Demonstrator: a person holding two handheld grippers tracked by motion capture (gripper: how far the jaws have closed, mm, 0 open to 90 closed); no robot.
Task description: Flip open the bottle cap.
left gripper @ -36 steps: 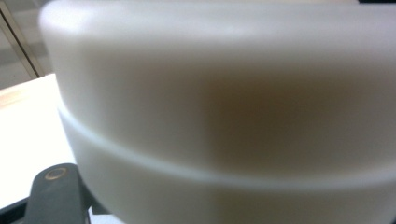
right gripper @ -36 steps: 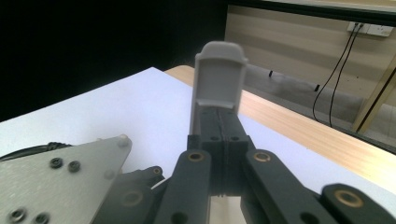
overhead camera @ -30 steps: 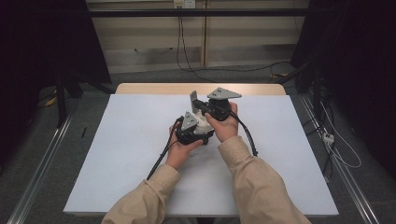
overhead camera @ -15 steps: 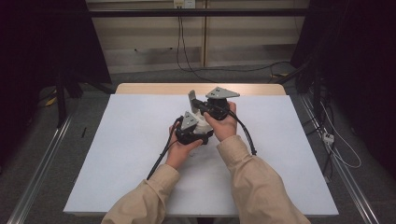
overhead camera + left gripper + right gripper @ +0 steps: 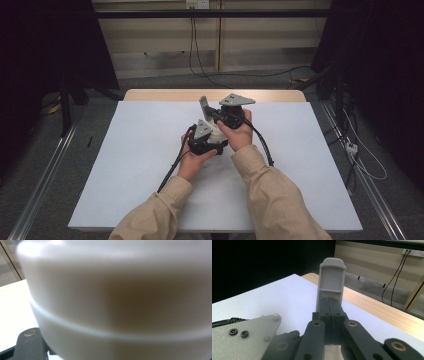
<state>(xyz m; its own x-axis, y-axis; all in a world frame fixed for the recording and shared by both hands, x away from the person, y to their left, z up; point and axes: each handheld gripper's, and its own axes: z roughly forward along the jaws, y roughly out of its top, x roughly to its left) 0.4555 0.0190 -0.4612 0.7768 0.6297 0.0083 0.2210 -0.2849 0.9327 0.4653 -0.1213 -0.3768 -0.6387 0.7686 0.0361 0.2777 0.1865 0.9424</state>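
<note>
Now, hands: both meet over the middle of the white worktop (image 5: 125, 165), held close together, beige sleeves (image 5: 272, 200) coming in from the near edge
Left gripper (image 5: 202, 137): held low in the left hand (image 5: 192, 160), its grey plate tilted up; its own view is up against a blurred white rounded body (image 5: 120, 302), one dark jaw link peeking in low at the left
Left jaws: cannot tell, too blurred and blocked to read
Right gripper (image 5: 206, 106): held in the right hand (image 5: 239, 132), just beyond and touching the left gripper, pointing toward the far wooden edge
Right jaws: pressed together, nothing between them, grey tips upright in the right gripper view
Cables (image 5: 265, 147): black, trailing back toward the near edge on either side of the hands
</note>
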